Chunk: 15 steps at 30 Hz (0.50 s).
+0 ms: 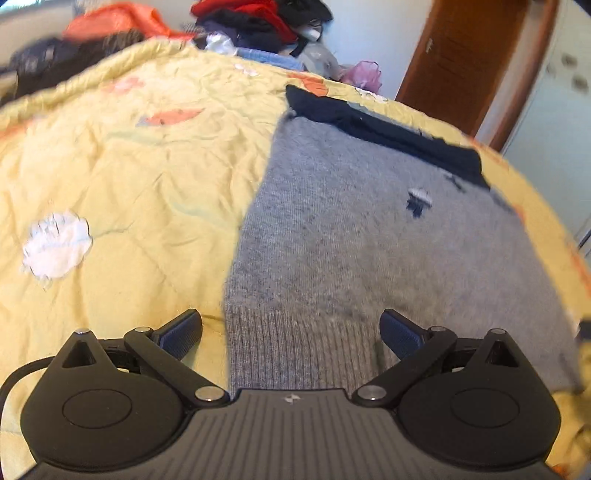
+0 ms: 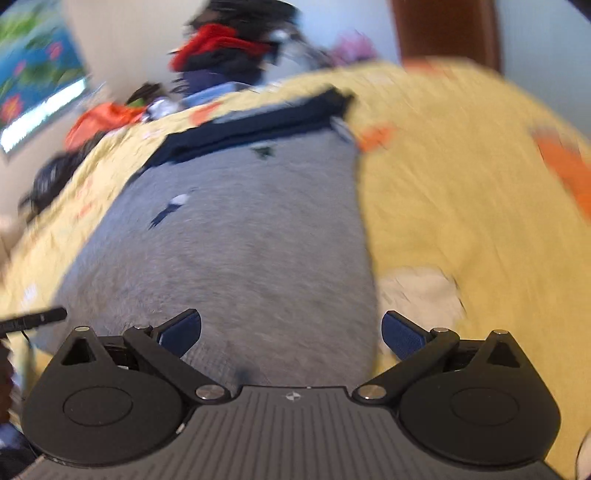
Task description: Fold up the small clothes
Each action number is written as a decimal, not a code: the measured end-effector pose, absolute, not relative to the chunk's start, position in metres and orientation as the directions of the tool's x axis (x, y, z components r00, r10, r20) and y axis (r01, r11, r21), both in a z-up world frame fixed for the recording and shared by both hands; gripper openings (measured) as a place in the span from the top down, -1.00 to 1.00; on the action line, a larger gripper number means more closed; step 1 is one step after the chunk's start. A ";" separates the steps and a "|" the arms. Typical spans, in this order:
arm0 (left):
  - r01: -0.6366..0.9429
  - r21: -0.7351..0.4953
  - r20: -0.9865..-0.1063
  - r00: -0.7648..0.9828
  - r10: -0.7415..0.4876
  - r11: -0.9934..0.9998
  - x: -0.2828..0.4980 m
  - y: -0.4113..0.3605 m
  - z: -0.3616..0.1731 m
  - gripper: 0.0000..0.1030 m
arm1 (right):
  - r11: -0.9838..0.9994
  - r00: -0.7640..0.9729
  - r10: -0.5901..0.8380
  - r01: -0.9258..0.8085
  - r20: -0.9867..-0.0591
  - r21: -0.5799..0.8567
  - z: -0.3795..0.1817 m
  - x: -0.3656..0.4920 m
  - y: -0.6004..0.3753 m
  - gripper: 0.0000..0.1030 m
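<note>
Sweater, grey knit with a dark navy band at its far end, lies flat on a yellow quilt covering a bed. In the left wrist view it fills the centre and 3 o'clock side, its ribbed hem at 6 o'clock between the fingers. A small navy-and-white motif sits on the knit toward 2 o'clock. The left gripper has its fingers spread wide, holding nothing; the left finger is over quilt, the right over the hem. The right gripper is likewise spread wide and empty, over the sweater's right edge, one finger over knit and the other over quilt. That view is blurred. A pile of clothes lies beyond the bed at 12 o'clock, a brown door at 1 o'clock.
</note>
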State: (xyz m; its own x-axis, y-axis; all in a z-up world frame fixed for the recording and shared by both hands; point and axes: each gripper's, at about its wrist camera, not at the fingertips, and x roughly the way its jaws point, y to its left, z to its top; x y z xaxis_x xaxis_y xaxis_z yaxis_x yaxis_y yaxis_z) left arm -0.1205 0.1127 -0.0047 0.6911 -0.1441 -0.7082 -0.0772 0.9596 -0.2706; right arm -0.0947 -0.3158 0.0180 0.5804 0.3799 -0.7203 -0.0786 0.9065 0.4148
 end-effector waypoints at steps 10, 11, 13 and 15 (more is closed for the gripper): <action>-0.114 -0.700 -0.601 0.628 -0.494 0.705 -0.108 0.161 -0.014 -0.77 | 0.698 0.417 0.662 -0.040 -0.623 0.715 -0.003 -0.092 -0.333 -0.40; -0.121 -0.691 -0.612 0.622 -0.488 0.712 -0.108 0.162 -0.013 -0.49 | 0.709 0.420 0.646 -0.023 -0.637 0.704 -0.005 -0.092 -0.335 0.03; -0.135 -0.658 -0.647 0.604 -0.465 0.741 -0.106 0.165 -0.013 -0.04 | 0.736 0.422 0.613 -0.001 -0.667 0.676 -0.009 -0.090 -0.339 0.57; -0.142 -0.635 -0.670 0.590 -0.450 0.760 -0.105 0.168 -0.013 0.25 | 0.737 0.422 0.610 0.009 -0.670 0.676 -0.012 -0.091 -0.345 0.71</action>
State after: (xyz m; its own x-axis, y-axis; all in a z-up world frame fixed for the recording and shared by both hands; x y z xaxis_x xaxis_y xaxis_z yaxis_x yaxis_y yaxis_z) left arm -0.1051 0.1680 -0.0134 0.5903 -0.4499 -0.6702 -0.1415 0.7598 -0.6346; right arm -0.0914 -0.3448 -0.0119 0.4220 0.6104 -0.6703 0.0086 0.7366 0.6763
